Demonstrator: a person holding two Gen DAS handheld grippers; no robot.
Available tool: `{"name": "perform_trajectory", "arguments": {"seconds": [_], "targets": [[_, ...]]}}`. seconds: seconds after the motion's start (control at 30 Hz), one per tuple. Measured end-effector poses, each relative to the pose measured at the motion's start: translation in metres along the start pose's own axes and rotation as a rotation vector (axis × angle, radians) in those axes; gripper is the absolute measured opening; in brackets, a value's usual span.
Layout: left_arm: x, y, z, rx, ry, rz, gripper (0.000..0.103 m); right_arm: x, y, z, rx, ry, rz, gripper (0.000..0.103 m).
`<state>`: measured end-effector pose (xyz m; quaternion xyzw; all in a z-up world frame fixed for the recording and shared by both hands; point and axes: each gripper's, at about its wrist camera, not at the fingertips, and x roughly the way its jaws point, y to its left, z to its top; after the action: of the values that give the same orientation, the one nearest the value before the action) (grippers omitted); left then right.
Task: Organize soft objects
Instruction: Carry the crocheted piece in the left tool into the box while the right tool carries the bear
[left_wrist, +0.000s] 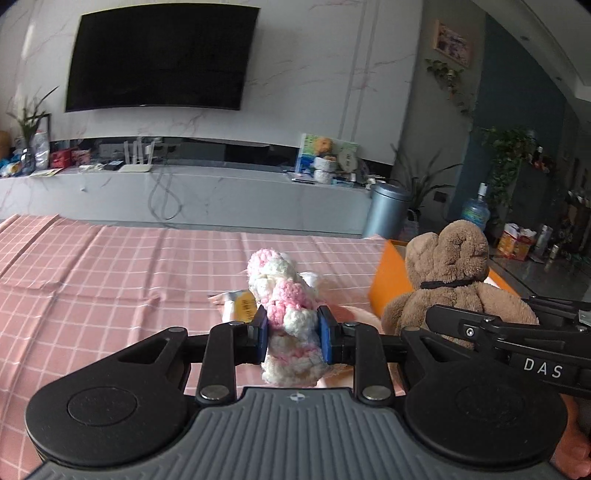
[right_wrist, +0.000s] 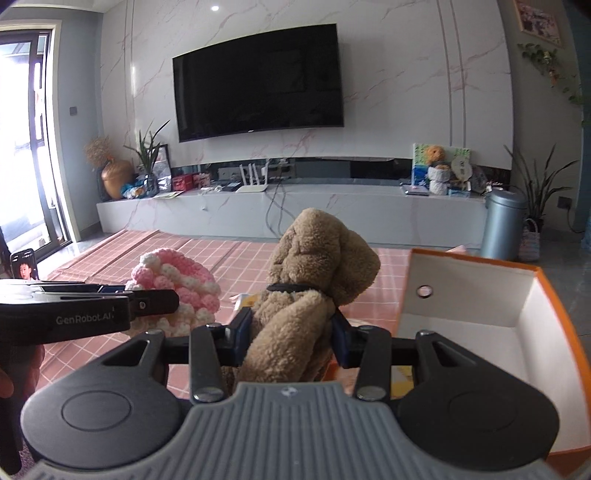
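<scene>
My left gripper (left_wrist: 291, 332) is shut on a pink and white crocheted toy (left_wrist: 284, 291) and holds it above the pink checked cloth (left_wrist: 110, 280). My right gripper (right_wrist: 291, 332) is shut on a brown plush dog (right_wrist: 314, 280), held upright just left of an open orange box with white inside (right_wrist: 480, 295). In the left wrist view the plush dog (left_wrist: 454, 273) and the orange box (left_wrist: 388, 280) are at the right. In the right wrist view the crocheted toy (right_wrist: 181, 284) is at the left, behind the left gripper's body.
A small yellow and white packet (left_wrist: 240, 304) lies on the cloth behind the crocheted toy. A phone (right_wrist: 25, 265) stands at the cloth's left edge. Beyond the cloth are a low TV cabinet (right_wrist: 295, 210) and a grey bin (right_wrist: 502, 225).
</scene>
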<state>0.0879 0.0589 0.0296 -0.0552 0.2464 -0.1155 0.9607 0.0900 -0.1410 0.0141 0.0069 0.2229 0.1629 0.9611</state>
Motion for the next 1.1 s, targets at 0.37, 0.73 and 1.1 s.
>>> {"name": "perform_trajectory", "arguments": {"seconds": [0.37,0.73,1.1], "targets": [[0.043,-0.075,0.018,0.161,0.010,-0.188,0.030,-0.027,-0.071,0.011,-0.073,0.032,-0.122,0.043],[0.112,-0.109,0.034,0.327,0.091,-0.265,0.030,0.014,-0.147,0.026,-0.126,0.179,-0.176,0.044],[0.157,-0.166,0.012,0.603,0.194,-0.320,0.030,0.080,-0.172,0.016,-0.272,0.385,-0.170,0.044]]}}
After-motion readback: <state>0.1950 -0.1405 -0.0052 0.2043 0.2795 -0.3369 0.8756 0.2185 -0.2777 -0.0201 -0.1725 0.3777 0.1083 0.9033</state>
